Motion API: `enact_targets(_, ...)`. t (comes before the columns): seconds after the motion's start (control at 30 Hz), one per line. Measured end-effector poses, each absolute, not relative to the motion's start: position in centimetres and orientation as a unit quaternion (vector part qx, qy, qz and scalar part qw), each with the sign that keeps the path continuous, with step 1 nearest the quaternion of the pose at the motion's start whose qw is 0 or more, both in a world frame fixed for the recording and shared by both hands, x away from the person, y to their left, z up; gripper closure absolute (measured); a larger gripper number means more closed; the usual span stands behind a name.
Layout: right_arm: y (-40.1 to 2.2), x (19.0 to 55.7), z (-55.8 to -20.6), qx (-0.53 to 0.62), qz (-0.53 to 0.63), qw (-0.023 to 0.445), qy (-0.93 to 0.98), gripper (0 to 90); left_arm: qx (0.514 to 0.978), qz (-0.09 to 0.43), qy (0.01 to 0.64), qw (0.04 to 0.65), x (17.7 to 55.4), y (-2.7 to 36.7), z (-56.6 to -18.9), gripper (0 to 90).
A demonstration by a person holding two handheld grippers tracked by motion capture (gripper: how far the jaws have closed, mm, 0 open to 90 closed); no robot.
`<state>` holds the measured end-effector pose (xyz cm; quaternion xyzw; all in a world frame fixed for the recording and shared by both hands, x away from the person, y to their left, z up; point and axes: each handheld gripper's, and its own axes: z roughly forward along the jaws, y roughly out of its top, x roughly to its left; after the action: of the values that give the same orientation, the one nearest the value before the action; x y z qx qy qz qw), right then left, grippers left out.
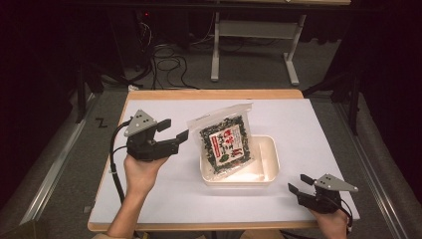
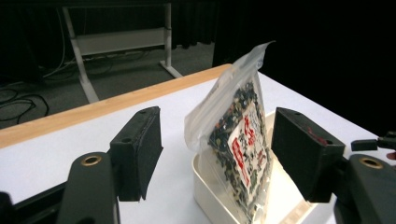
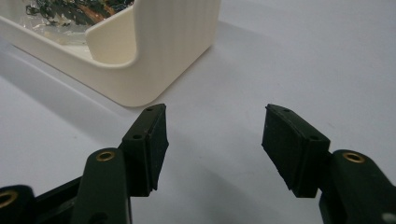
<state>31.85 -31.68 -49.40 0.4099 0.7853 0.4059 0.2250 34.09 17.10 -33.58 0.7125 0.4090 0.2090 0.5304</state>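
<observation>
A clear pouch of dried seaweed mix (image 1: 226,142), dark green flakes behind a red and white label, stood in a shallow cream plastic tray (image 1: 266,172). The pouch leaned in the tray's left half, its sealed top edge rising well above the rim and tipped toward the far side. From the left gripper view the same pouch (image 2: 238,140) stood nearly upright, bottom edge down inside the tray (image 2: 205,196). The label text was too small to read.

The tray sat a little right of centre on a white sheet (image 1: 308,129) covering a wooden-edged table (image 1: 214,93).

Left of the tray, the left gripper (image 1: 173,130) was held above the sheet by the person's left hand (image 1: 142,172), jaws spread wide and pointing at the pouch, not touching it. In its own view the left gripper (image 2: 217,154) framed the pouch between its two black pads with gaps on both sides.

Right of the tray and nearer the table's front edge, the right gripper (image 1: 300,183) sat low by the sheet in the right hand (image 1: 332,221), jaws parted, holding nothing. In the right gripper view the right gripper (image 3: 212,149) faced a rounded corner of the tray (image 3: 140,60) just beyond the pads; probably resting on the sheet, hard to confirm.

Beyond the tray, past the table's far edge, a grey floor held cables (image 1: 166,64) and a white desk frame (image 1: 254,37).
</observation>
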Motion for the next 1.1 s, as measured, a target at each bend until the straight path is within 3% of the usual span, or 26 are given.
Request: enact_targets(1.1,-31.6,31.8,-49.4,0.406,0.405,0.229,0.787,40.9,0.729,0.189,0.402,0.521,29.0,18.3,-35.8,30.1)
